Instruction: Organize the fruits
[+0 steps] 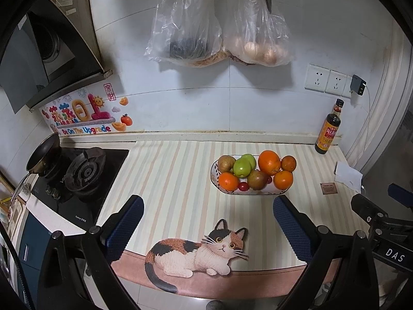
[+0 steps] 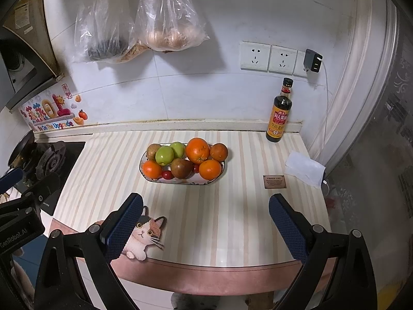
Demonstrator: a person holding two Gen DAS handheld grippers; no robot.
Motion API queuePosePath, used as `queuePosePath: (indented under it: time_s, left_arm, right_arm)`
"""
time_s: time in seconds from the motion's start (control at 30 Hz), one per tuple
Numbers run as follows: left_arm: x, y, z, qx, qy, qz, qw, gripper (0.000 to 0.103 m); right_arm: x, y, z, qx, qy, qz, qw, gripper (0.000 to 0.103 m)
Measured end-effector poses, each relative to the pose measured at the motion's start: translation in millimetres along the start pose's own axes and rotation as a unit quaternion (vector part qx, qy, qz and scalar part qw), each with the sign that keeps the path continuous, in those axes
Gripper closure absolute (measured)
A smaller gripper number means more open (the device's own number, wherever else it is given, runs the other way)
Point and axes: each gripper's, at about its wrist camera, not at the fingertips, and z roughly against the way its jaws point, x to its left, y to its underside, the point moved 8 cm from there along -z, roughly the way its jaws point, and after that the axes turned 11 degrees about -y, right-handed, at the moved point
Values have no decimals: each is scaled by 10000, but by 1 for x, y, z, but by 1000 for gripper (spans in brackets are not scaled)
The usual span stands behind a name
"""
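An oval white plate (image 1: pixel 215 180) (image 2: pixel 144 175) on the striped counter mat holds several oranges (image 1: pixel 269 162) (image 2: pixel 198 150), two green apples (image 1: pixel 242 168) (image 2: pixel 164 155), brownish fruits (image 1: pixel 257 179) (image 2: pixel 181 168) and small red tomatoes (image 1: pixel 243 186) (image 2: pixel 167 174). My left gripper (image 1: pixel 207 206) is open and empty, hovering near the counter's front edge, short of the plate. My right gripper (image 2: pixel 205 205) is open and empty, also in front of the plate. Each gripper's body shows at the edge of the other's view.
A dark sauce bottle (image 2: pixel 280 111) stands at the back right by the wall. A white tissue (image 2: pixel 304 168) and a small brown card (image 2: pixel 274 182) lie right of the plate. A gas stove (image 1: pixel 85 173) with a pan (image 1: pixel 42 155) is at left. Plastic bags (image 1: pixel 219 25) hang on the wall.
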Motion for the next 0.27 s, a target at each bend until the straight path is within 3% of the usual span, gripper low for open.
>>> queuePosePath:
  time_s: [0.27]
  left_arm:
    - [0, 0, 0, -4, 1, 8, 10000, 0]
  right_arm:
    - [1, 0, 3, 7, -24, 10, 10000, 3]
